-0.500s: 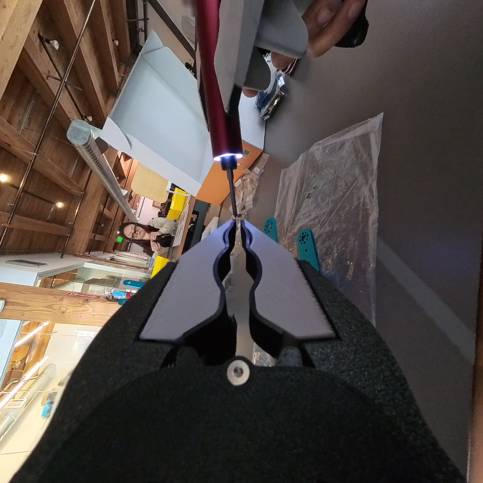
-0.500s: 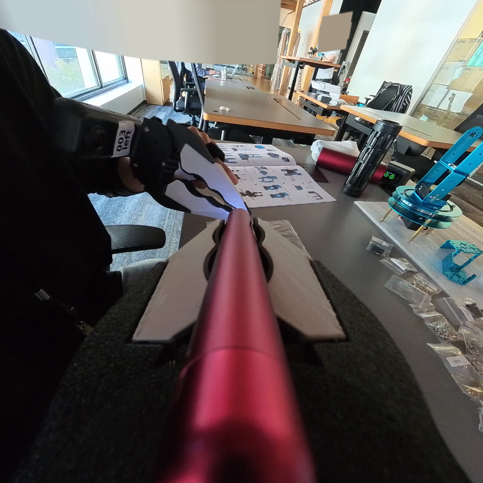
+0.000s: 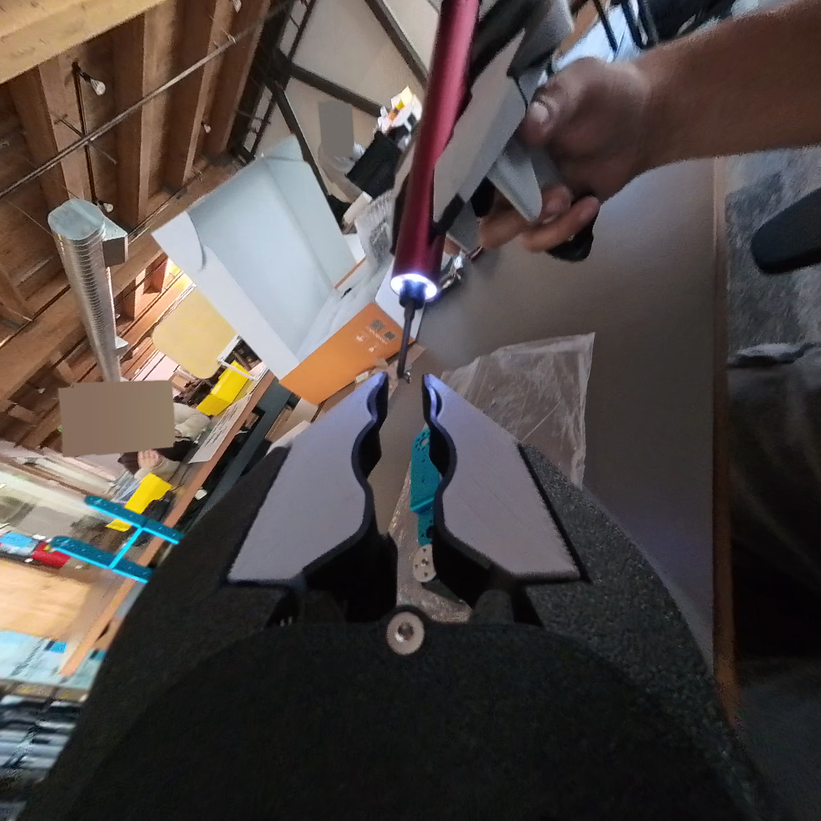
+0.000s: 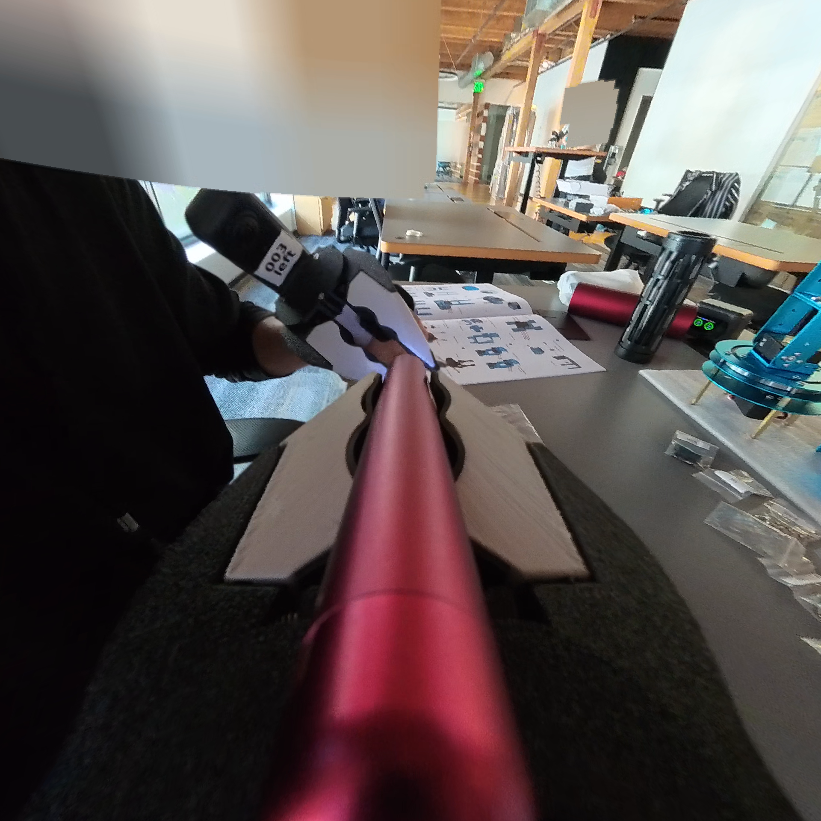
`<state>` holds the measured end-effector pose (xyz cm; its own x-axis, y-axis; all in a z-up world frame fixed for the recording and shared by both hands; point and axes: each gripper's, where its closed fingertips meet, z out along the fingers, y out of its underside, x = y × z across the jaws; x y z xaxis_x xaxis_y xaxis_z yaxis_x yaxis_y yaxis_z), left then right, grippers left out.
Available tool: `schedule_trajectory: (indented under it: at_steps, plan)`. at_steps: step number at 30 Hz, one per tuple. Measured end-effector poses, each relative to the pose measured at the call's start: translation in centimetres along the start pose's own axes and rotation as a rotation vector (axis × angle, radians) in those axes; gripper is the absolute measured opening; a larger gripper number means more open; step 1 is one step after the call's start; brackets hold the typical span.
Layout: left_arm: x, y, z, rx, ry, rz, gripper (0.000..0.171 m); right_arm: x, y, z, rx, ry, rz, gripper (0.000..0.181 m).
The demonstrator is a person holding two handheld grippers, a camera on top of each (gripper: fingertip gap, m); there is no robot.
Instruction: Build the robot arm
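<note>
The left gripper point(image 3: 405, 377) is held with its jaws parted, a clear gap between the two fingers point(image 3: 320, 480), nothing clamped. The right gripper point(image 4: 402, 377) has its jaws closed on a red screwdriver point(image 4: 400, 533) lying along its fingers. A bare hand point(image 3: 586, 151) grips the right gripper's handle. A dark-sleeved hand point(image 4: 271, 351) carries the left gripper.

I see the screwdriver point(image 4: 400, 533) lying along the right gripper point(image 4: 402, 377); booklet point(image 4: 493, 337) on the table point(image 4: 599, 444) beyond, parts bags point(image 4: 755, 524) to the right.
</note>
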<state>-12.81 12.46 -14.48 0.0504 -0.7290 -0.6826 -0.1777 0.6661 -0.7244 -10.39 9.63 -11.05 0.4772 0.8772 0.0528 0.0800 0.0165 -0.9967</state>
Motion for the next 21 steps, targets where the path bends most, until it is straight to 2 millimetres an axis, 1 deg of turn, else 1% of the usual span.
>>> schedule_trajectory:
  at_steps: [4,6,13,18,21]
  plan:
    - [-0.2,-0.7,-0.4,0.055,0.011,-0.045,0.01,-0.3,-0.8,-0.4,0.063,-0.046,0.044,0.022]
    - [-0.3,-1.1,-0.6,0.079,0.001,-0.041,0.01,-0.4,-1.0,-0.5,0.08,-0.06,0.058,0.022]
    - [0.0,-2.2,-0.9,0.133,-0.013,0.012,0.012,-0.8,-0.9,-0.5,0.102,-0.112,0.106,0.022]
    - [0.0,-2.8,-1.2,0.163,-0.005,-0.004,0.004,-0.8,-0.8,-0.6,0.117,-0.121,0.122,0.023]
    - [-0.1,-2.7,-1.3,0.16,-0.007,-0.005,0.002,-0.9,-1.0,-0.8,0.133,-0.132,0.132,0.023]
